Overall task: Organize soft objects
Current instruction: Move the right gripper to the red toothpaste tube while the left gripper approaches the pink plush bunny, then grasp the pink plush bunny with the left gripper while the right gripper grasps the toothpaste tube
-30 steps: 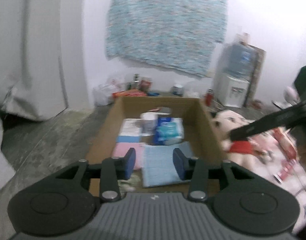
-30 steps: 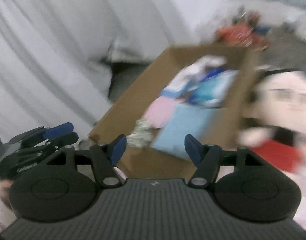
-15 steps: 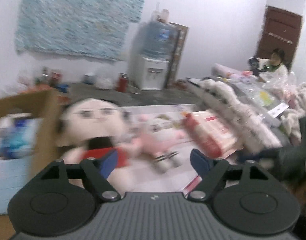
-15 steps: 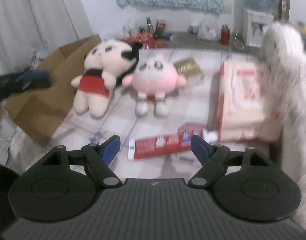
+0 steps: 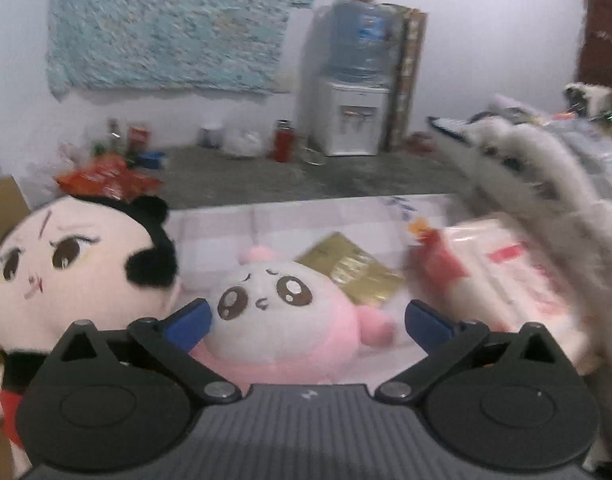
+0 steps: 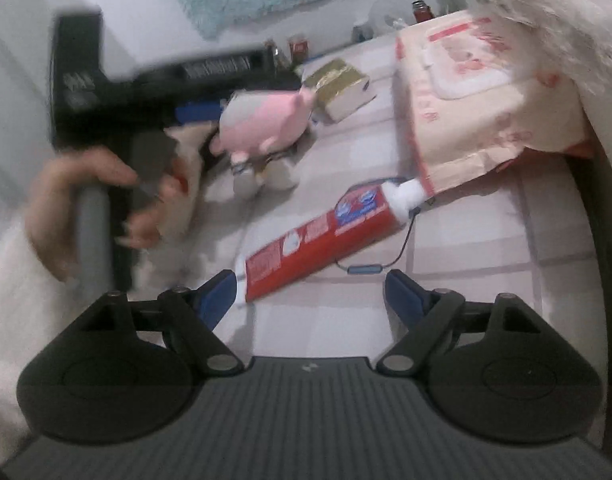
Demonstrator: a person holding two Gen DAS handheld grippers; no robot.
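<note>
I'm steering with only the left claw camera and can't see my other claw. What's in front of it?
Observer: A red toothpaste tube lies just ahead of the right claw, whose jaws stand open with nothing between them.
Operator: Is my left claw near the pink toy?
Observer: Yes, the right camera shows the left claw at the pink plush, jaws having just been opening.
Operator: What's beside the tube?
Observer: A thin dark cord, which your view lacks.

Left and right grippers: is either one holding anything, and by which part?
Nothing is held. The left gripper, jaws just opening, frames the pink plush without pressing it. The right gripper, also opening, is bare above the toothpaste tube.
</note>
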